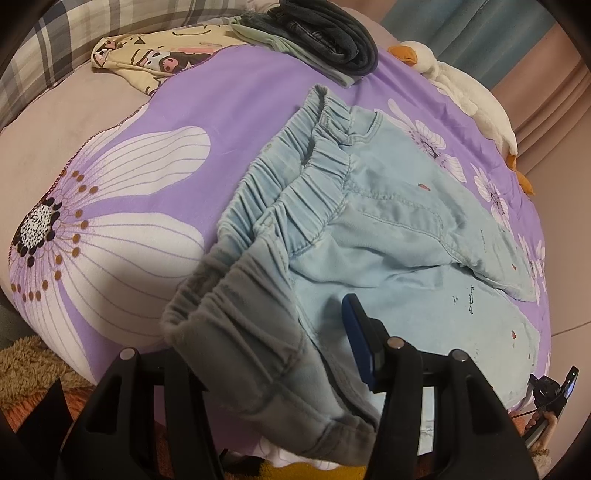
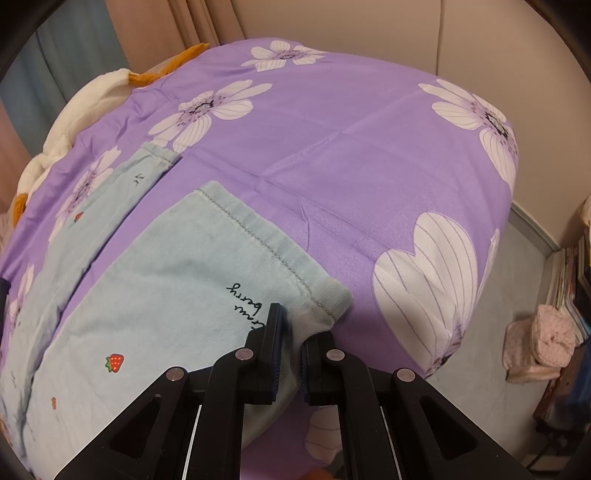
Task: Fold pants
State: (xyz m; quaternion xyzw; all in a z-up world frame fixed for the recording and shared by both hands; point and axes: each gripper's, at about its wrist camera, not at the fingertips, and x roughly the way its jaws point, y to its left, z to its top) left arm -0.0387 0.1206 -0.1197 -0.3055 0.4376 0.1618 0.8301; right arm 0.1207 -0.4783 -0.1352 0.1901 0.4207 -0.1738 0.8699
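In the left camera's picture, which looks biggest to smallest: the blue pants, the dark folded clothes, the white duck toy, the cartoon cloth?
1. Blue pants, though nearest the camera.
2-4. Dark folded clothes, cartoon cloth and duck toy look alike; unsure.

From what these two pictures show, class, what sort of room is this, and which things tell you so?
Most likely a bedroom at home. A purple flowered bedspread covers a bed where light blue pants are spread, a plaid pillow and a plush duck lie at its edge, and curtains hang behind.
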